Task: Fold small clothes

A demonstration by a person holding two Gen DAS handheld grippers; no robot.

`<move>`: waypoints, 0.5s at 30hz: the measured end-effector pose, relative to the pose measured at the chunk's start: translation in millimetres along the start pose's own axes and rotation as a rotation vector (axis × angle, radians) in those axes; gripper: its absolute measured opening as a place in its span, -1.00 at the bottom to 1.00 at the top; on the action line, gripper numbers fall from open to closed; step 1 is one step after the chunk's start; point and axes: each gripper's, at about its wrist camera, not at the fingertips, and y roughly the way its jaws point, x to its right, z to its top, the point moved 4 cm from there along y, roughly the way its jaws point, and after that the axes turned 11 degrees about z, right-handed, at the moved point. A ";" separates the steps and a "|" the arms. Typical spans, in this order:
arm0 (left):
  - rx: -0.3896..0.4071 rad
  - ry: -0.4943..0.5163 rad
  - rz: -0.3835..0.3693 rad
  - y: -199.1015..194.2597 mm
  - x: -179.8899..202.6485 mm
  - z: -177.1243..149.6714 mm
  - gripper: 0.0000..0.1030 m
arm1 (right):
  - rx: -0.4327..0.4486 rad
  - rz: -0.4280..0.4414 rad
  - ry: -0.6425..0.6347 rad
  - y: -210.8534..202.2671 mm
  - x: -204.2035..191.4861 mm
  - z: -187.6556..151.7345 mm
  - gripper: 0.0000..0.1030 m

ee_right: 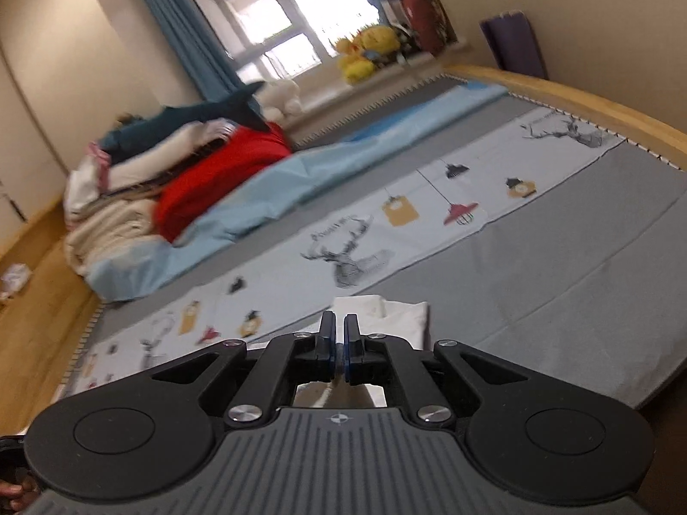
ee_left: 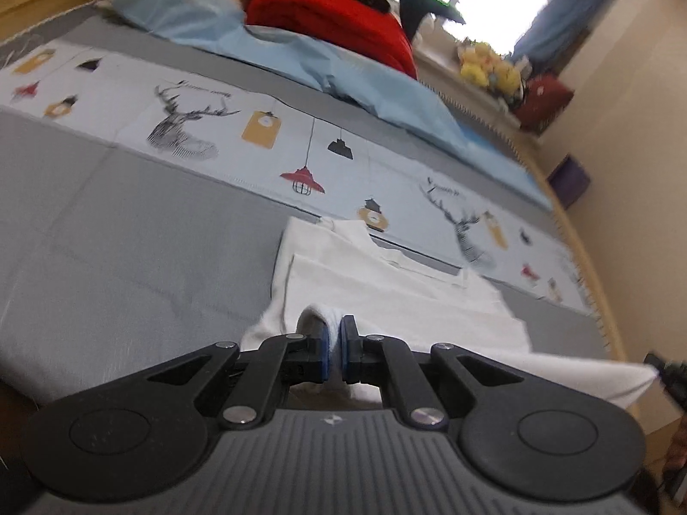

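Note:
A small white garment (ee_left: 386, 283) lies on the grey bed cover, its side parts folded in. My left gripper (ee_left: 334, 343) is shut on a bunched edge of the garment at its near end and lifts it off the bed. In the right wrist view the garment (ee_right: 395, 313) shows just past the fingers. My right gripper (ee_right: 339, 343) is shut, with white fabric below and between the jaws; it seems to pinch the garment's near edge. The stretched near hem runs right toward the other gripper (ee_left: 670, 373).
A printed strip with deer and lamps (ee_left: 266, 128) crosses the bed. A light blue sheet (ee_left: 300, 56), a red blanket (ee_left: 335, 13) and a pile of bedding (ee_right: 129, 189) lie at the far side. The wooden bed rim (ee_right: 579, 98) and a windowsill with yellow toys (ee_right: 369, 51) lie beyond.

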 end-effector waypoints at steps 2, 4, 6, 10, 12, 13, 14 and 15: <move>-0.018 0.013 0.017 22.6 2.6 14.5 -0.90 | -0.020 -0.031 -0.027 27.0 3.4 5.4 -0.96; -0.015 0.024 0.028 44.9 5.9 31.8 -0.90 | -0.042 -0.049 -0.045 52.9 7.9 11.1 -0.96; 0.010 0.040 0.055 67.2 9.5 45.7 -0.90 | -0.063 -0.080 -0.078 78.2 13.6 14.2 -0.96; -0.040 -0.013 0.085 112.0 5.2 47.4 -0.90 | -0.101 -0.131 -0.111 117.8 30.4 3.8 -0.96; -0.071 -0.027 0.083 125.4 6.3 48.1 -0.89 | -0.165 -0.196 -0.126 136.6 40.3 -8.7 -0.96; -0.078 -0.020 0.087 131.0 7.7 49.5 -0.89 | -0.193 -0.228 -0.118 144.0 43.8 -10.9 -0.96; -0.087 -0.013 0.093 135.6 8.5 49.7 -0.89 | -0.198 -0.245 -0.113 149.1 45.8 -11.6 -0.96; -0.097 -0.005 0.109 141.1 8.1 50.2 -0.88 | -0.195 -0.268 -0.122 152.5 46.6 -10.6 -0.99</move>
